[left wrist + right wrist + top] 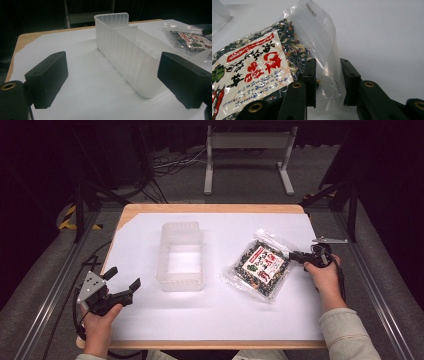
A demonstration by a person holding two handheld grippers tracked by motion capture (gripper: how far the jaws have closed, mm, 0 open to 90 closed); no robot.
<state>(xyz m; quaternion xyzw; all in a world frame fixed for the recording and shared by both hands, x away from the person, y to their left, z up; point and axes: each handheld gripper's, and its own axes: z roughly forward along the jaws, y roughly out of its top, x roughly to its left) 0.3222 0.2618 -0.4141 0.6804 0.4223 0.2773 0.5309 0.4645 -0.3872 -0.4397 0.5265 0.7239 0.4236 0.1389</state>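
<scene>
A clear bag of dark dried food with a white and red label (260, 265) lies flat on the white sheet, right of centre. My right gripper (295, 256) lies level at the bag's right edge. In the right gripper view the jaws (327, 63) stand narrow with the bag's (257, 70) clear plastic edge bunched between them, and both pads touch it. At the sheet's front left my left gripper (123, 277) is held open with nothing in it. Its jaws (112, 65) frame the translucent plastic container (125, 50).
The translucent rectangular container (165, 265) stands left of centre on the white sheet (220, 315), long side running away from me. The bag (190, 40) lies just beyond its right wall. Bare wooden table rim (210, 208) shows at the far edge.
</scene>
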